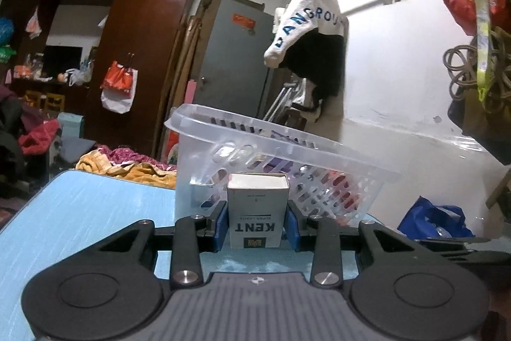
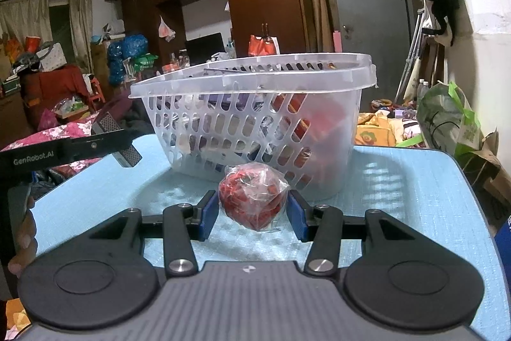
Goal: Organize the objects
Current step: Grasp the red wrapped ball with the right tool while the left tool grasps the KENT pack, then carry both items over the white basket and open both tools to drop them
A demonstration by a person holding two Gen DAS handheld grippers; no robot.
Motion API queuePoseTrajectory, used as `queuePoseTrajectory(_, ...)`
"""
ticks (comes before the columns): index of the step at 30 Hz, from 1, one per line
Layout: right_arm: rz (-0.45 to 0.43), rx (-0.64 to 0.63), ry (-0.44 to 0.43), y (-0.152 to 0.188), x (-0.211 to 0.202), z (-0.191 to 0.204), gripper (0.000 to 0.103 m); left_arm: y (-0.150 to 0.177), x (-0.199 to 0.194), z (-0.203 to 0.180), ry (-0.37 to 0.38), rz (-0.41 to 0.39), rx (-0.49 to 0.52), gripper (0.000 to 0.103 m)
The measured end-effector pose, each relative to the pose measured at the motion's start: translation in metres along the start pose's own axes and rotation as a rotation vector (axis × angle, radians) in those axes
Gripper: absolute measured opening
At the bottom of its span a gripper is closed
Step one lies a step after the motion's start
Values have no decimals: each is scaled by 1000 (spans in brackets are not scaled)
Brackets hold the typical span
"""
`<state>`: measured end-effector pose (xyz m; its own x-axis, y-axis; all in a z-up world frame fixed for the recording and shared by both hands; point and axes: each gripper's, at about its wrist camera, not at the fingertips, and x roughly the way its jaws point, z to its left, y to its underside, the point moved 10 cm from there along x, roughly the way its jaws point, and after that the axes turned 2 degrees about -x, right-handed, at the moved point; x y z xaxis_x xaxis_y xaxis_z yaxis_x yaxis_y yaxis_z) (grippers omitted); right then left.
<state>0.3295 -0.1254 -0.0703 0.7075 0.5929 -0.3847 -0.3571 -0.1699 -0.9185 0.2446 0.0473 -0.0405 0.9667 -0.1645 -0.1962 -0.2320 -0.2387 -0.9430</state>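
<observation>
In the left wrist view, the left gripper point(image 1: 257, 221) is clamped on the side faces of a small white-and-grey cardboard cigarette pack point(image 1: 256, 210), which stands inverted on the light-blue table top point(image 1: 80, 213) just in front of the translucent slotted plastic basket point(image 1: 319, 181); the pack should be light and fairly stiff but crushable, so the flat sides give the soundest hold. In the right wrist view, the right gripper point(image 2: 254, 213) brackets a red bundle wrapped in clear crinkled film point(image 2: 254, 198) lying on the table against the basket's front wall, its right pad at the wrap and its left pad narrowly clear, so a firm grasp cannot be confirmed. That bundle is judged light, soft and slippery, best squeezed gently across its middle.
</observation>
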Motion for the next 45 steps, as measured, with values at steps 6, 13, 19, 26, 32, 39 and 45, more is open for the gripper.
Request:
queuePoseTrajectory(6,-11,3,-2,-1,-1,-1,51,0,-5,-3,5,-13,29,41)
queuePoseTrajectory(13,-18,13,-11,-1,-3,-1,51,0,-8,-4,2,-18,48,41)
queuePoseTrajectory(19,-31,13,-11,-2,-5,-1,51,0,-9,-4,-2,-23,51,41)
queuePoseTrajectory(26,-211,0,-70,-24,-43,14,51,-24,-27,-10,56,-88,25,41)
queuePoseTrajectory(32,-258,-109,3,-128,-37,18,51,-121,-3,-38,9,-122,142,41)
queuePoseTrajectory(39,-153,-114,85,-161,31,-12,80,-129,84,-11,-110,66,116,81)
queuePoseTrajectory(45,-146,-115,68,-141,17,-11,103,-105,64,-10,-53,53,124,86)
